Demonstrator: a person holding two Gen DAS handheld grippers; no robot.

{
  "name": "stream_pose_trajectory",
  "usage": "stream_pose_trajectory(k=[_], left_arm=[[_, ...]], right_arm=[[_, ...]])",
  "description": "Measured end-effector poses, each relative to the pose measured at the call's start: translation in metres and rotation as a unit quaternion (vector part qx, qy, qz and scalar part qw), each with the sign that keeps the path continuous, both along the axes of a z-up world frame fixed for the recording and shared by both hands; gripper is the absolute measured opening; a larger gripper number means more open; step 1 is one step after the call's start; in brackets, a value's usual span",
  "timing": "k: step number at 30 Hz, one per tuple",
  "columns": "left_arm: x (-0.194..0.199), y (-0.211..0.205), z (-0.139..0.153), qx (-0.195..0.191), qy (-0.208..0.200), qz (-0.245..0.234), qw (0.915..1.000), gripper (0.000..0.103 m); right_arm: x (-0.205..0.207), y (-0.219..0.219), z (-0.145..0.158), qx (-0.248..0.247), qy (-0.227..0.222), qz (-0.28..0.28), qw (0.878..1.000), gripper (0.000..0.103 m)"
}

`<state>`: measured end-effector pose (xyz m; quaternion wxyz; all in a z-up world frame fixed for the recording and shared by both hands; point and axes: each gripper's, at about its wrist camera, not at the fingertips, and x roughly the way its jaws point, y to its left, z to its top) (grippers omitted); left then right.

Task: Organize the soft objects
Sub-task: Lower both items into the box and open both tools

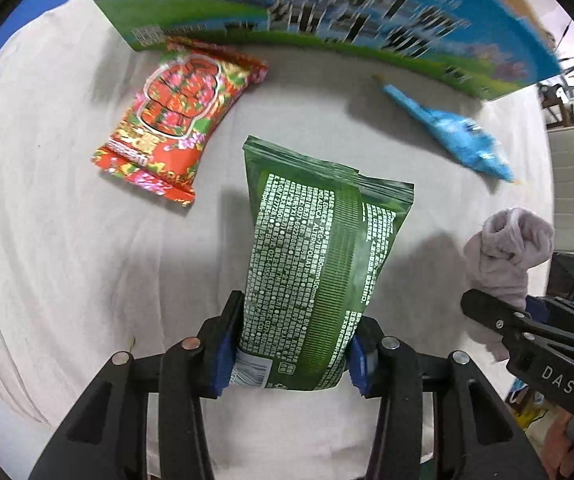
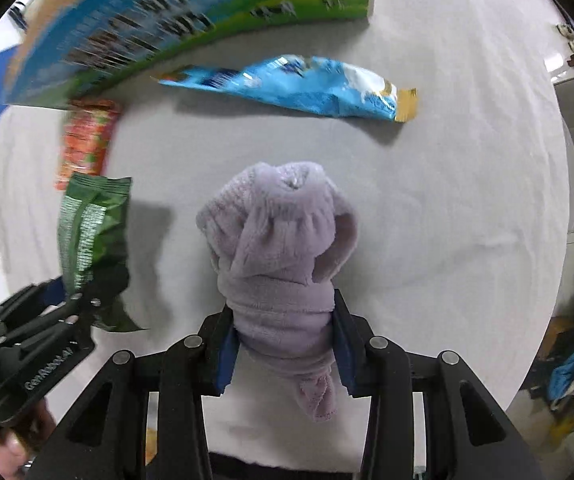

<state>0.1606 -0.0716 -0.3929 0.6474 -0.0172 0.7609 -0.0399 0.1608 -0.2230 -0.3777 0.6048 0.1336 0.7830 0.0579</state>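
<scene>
My left gripper (image 1: 293, 344) is shut on a green soft pack (image 1: 311, 264) with white print, lifted above the white cloth; the same green pack (image 2: 91, 232) shows at the left of the right wrist view. My right gripper (image 2: 285, 344) is shut on a rolled lilac fleece bundle (image 2: 283, 248), also held off the cloth; that lilac bundle (image 1: 507, 256) appears at the right edge of the left wrist view. A red flowered packet (image 1: 171, 120) and a blue packet (image 1: 459, 132) lie flat on the cloth.
A large blue-and-green printed box (image 1: 327, 16) stands along the far side of the white-covered table (image 1: 47, 240). The blue packet (image 2: 299, 84) and red packet (image 2: 87, 140) lie just before the printed box (image 2: 159, 20). Clutter sits beyond the table's right edge.
</scene>
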Motion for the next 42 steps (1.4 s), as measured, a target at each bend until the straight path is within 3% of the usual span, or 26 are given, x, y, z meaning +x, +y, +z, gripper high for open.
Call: stream_pose_trajectory(k=[5,9,14,17,19,23,29,35,42], left_arm=[[0.000,0.006,0.056,-0.038,-0.041,0.005,0.9984,0.042],[0.017,0.005,0.098,-0.065,-0.071,0.007,0.9953,0.042],[0.075,0.017,0.130,-0.076,-0.094,0.011,0.9926,0.042],[0.118,0.026,0.147,-0.069,-0.107,0.016,0.9917,0.042],[0.147,0.034,0.138,-0.064,-0.110,0.025,0.9915,0.042],[0.193,0.046,0.122,-0.056,-0.100,0.041,0.9926,0.042],[0.250,0.063,0.068,-0.044,-0.045,0.073,0.9953,0.042],[0.266,0.069,0.029,-0.032,0.004,0.087,0.9957,0.042],[0.260,0.061,0.011,-0.041,0.024,0.079,0.9958,0.042]], right_arm=[[0.009,-0.007,0.051,0.044,-0.037,-0.019,0.998,0.043],[0.041,-0.014,0.101,0.062,-0.081,-0.027,0.994,0.043],[0.098,-0.013,0.152,0.054,-0.137,-0.034,0.989,0.043],[0.129,-0.013,0.163,0.030,-0.153,-0.049,0.987,0.043],[0.156,-0.025,0.165,0.012,-0.152,-0.063,0.986,0.043],[0.193,-0.035,0.139,-0.019,-0.135,-0.079,0.988,0.043],[0.231,-0.024,0.079,-0.039,-0.089,-0.089,0.991,0.043],[0.245,-0.017,0.043,-0.045,-0.062,-0.091,0.993,0.043],[0.252,-0.006,0.023,-0.038,-0.048,-0.085,0.994,0.043]])
